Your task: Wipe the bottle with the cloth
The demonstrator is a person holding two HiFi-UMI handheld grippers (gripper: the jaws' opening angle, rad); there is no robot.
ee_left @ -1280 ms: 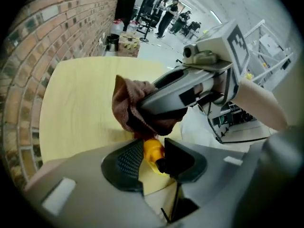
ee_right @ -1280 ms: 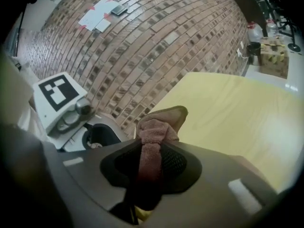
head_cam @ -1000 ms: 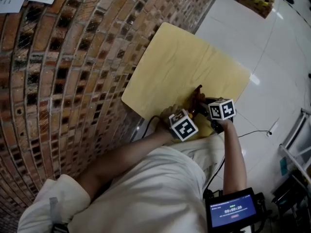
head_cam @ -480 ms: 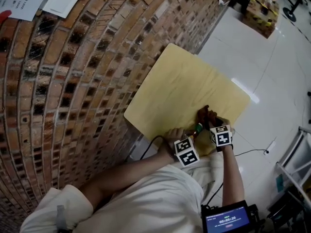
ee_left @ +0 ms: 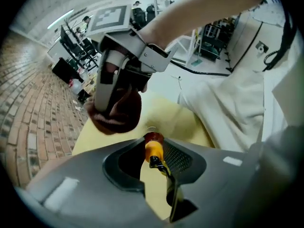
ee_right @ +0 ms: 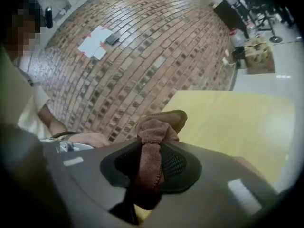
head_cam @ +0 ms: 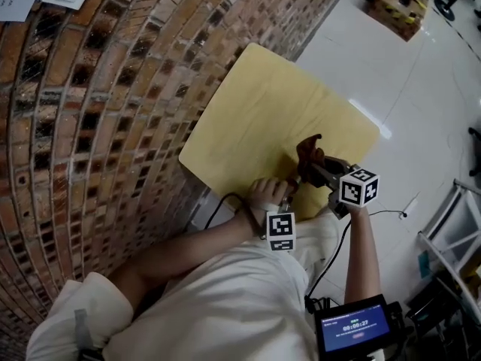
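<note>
The surface (head_cam: 263,104) stands with its left edge along the brick wall (head_cam: 98,126) and the floor (head_cam: 406,74) off its right edge. Over the near edge, the bottle (ee_left: 153,148) sits between the jaws of the left tool (ee_left: 153,167), which have just been closing on it. Just beyond it, the cloth (head_cam: 308,150) sits in the right tool (head_cam: 319,173), above the surface.

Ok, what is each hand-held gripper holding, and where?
Left hand-held gripper: the small bottle, gripped around its orange body, dark red top sticking out. Right hand-held gripper: the brown cloth, pinched mid-fold.
</note>
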